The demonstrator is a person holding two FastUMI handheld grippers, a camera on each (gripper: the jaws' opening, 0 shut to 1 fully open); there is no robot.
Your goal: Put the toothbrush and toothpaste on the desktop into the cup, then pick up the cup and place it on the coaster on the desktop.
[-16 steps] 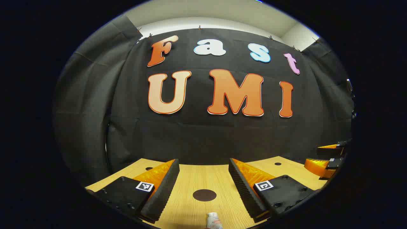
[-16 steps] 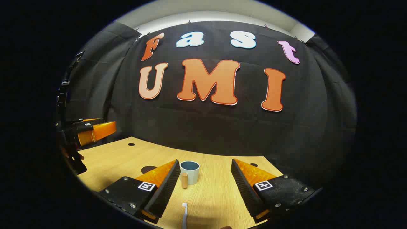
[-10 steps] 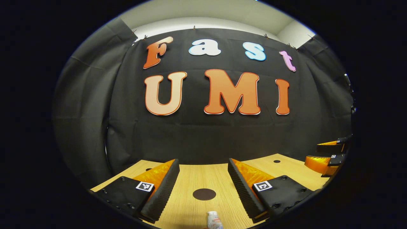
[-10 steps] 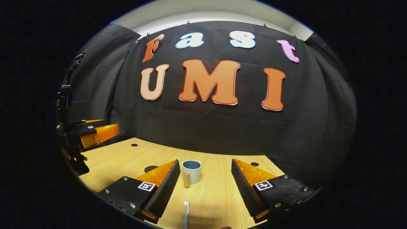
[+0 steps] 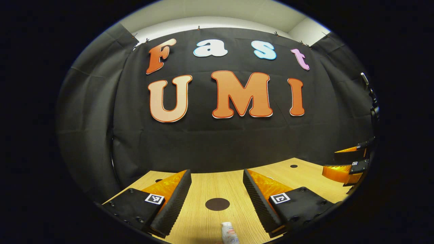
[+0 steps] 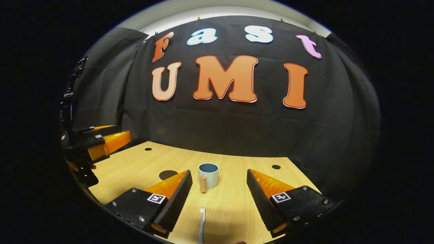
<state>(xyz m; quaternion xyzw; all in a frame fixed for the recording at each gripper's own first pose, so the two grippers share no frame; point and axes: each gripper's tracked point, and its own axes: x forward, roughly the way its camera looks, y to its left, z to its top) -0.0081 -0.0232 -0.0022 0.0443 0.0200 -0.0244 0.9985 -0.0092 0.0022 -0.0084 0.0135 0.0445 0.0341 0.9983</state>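
In the right gripper view a pale blue cup (image 6: 209, 175) with a wooden handle stands upright on the wooden desktop, ahead of my open right gripper (image 6: 218, 189). A white toothbrush (image 6: 201, 226) lies on the desk between and below its fingers. In the left gripper view a white toothpaste tube (image 5: 229, 233) lies at the bottom edge, just below my open left gripper (image 5: 217, 191). A dark round coaster (image 5: 217, 204) lies flat between the left fingers; the coaster (image 6: 167, 175) also peeks out beside the right gripper's left finger. Nothing is held.
The light wooden desktop (image 6: 142, 166) has small dark holes near its back corners. The other gripper (image 5: 349, 166) hovers at the far right of the left gripper view, and the other gripper (image 6: 98, 142) with a hand shows at the far left of the right gripper view.
Both cameras have tilted down and risen slightly, so more desktop shows. The cup, toothbrush, toothpaste and coaster have stayed where they were. Both grippers stay open.
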